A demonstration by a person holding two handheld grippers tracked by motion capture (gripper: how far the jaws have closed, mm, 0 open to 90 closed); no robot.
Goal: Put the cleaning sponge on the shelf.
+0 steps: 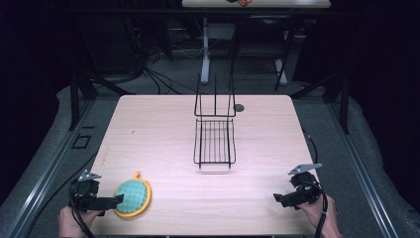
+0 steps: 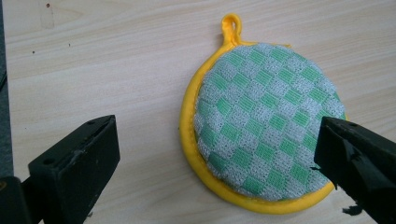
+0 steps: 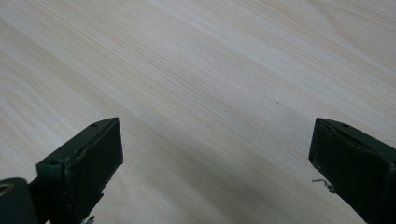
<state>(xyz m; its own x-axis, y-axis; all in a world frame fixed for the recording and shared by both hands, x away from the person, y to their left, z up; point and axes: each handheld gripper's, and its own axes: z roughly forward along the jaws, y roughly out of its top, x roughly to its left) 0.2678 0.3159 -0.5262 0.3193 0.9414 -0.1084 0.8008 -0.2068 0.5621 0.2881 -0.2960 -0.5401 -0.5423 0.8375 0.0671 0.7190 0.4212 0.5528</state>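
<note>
Scrubber: a round green-checked pad (image 2: 266,121) with a yellow rim was seen lying flat at the table's (image 1: 163,124) near-left edge.
Left gripper (image 1: 115,200): held spread, pad partly between its jaws.
Right gripper (image 1: 278,198): held spread over bare wood.
Risk: the soft pad could be nudged off the edge (a judgement).
Writing: none was legible.
</note>
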